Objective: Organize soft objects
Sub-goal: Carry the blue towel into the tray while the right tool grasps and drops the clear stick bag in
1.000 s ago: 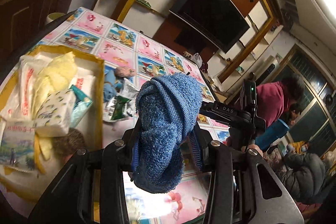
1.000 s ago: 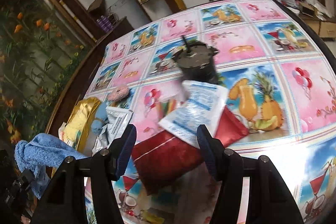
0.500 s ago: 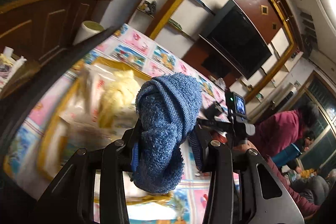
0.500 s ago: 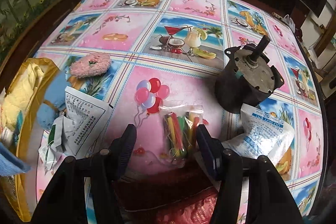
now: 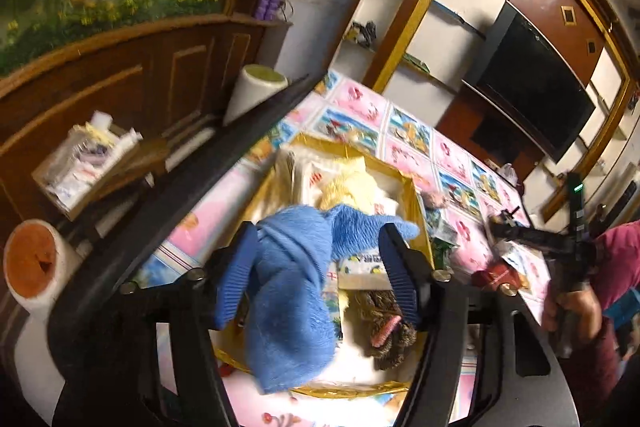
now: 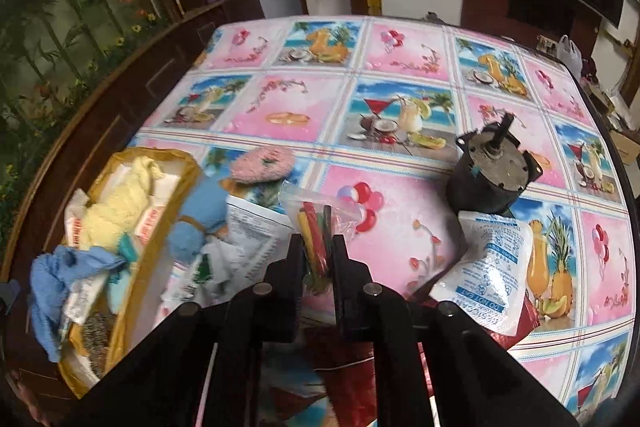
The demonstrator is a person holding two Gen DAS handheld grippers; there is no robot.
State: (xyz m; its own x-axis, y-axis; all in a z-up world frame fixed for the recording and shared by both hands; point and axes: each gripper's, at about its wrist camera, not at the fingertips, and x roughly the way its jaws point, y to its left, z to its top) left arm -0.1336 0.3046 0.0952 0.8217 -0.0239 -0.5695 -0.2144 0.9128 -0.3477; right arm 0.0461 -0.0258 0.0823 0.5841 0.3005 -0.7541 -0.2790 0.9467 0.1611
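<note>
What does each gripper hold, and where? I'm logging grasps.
Right gripper: clear bag of coloured sticks, pinched at its near end. Left gripper: opening, releasing the blue cloth.

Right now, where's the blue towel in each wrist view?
Left wrist: blue towel at centre bottom, draped between the left gripper fingers as they open, over the gold tray.
Right wrist: blue towel at far left edge, hanging over the tray's near end.
Shared landmark: yellow cloth in the tray.
</note>
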